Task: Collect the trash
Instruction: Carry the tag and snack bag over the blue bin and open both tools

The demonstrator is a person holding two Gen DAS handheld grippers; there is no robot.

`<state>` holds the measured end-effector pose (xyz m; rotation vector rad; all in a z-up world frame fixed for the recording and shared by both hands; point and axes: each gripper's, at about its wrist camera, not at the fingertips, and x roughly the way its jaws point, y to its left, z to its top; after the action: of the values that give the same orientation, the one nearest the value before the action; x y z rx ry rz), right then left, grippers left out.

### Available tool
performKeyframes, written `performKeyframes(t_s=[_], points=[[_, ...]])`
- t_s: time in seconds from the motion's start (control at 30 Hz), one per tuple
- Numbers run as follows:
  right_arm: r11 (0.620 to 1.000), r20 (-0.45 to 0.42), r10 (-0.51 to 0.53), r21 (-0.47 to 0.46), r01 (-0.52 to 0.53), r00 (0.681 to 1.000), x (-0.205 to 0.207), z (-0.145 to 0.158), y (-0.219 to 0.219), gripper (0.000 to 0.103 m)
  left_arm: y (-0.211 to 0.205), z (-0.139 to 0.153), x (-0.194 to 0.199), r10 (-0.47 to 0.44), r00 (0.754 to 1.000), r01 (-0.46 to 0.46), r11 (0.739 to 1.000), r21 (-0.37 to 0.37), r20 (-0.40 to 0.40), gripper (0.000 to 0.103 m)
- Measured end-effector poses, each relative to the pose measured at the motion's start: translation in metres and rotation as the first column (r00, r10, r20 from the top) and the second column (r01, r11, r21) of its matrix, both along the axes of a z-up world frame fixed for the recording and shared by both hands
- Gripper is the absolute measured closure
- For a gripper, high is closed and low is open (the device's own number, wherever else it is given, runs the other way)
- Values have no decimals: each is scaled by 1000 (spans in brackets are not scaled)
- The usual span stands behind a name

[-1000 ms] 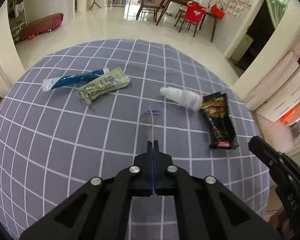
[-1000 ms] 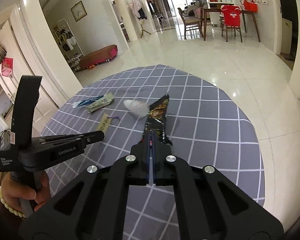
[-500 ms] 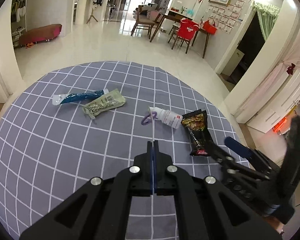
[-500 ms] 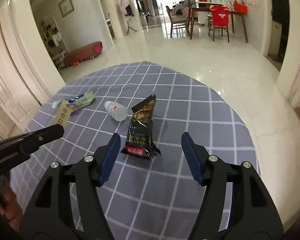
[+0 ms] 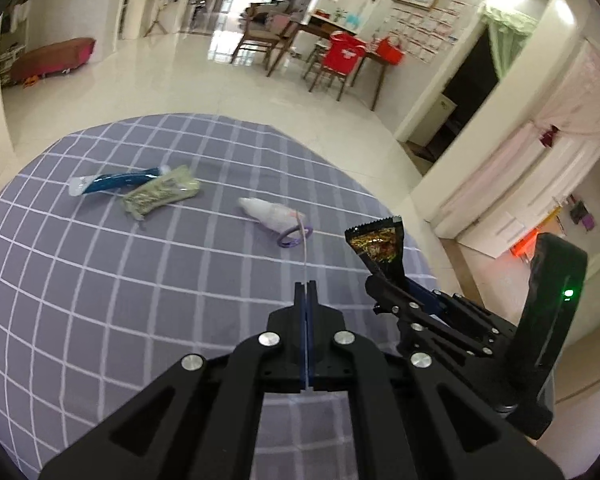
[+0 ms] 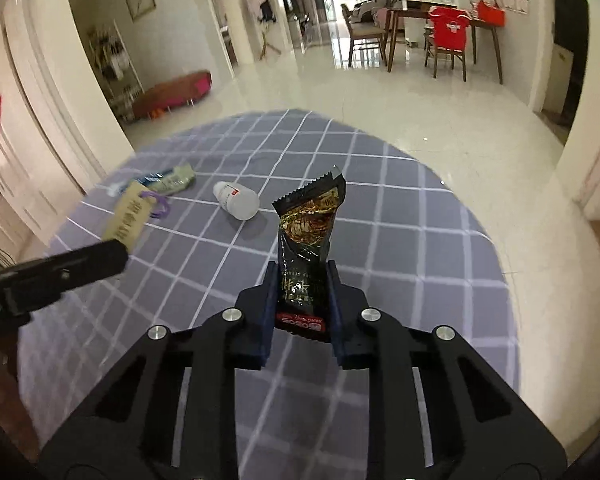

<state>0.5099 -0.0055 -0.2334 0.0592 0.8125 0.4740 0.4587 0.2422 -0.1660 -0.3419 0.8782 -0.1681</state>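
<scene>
In the right wrist view, the right gripper (image 6: 300, 304) sits at the lower centre of the frame, its fingers (image 6: 269, 312) closing on a black snack wrapper (image 6: 310, 236) that stands upright between them, its serrated end rising toward the middle of the frame. The pads press its lower sides.

In the left wrist view, the left gripper (image 5: 305, 312) is at the lower centre, its fingers fully closed on the edge of a thin tan card tag (image 5: 306, 248). A purple loop (image 5: 294, 238) hangs at the tag's far end.

Beyond both, a round tabletop (image 5: 100, 300) with a grey checked cloth carries a small white bottle (image 6: 236, 200) lying on its side near the centre. A blue tube (image 5: 116, 182) and a greenish packet (image 5: 160, 194) lie touching each other at the upper left.
</scene>
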Motion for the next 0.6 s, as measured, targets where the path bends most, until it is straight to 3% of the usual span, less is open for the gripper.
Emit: performKeyframes(t_s=[0.3, 0.6], points=[[979, 78, -140, 159, 126, 987, -102, 33, -128, 80, -104, 21, -49, -204, 978, 205, 978, -28, 45, 103], [916, 30, -362, 195, 350, 932, -182, -3, -252, 80, -241, -11, -80, -410, 912, 410, 912, -23, 3, 103]])
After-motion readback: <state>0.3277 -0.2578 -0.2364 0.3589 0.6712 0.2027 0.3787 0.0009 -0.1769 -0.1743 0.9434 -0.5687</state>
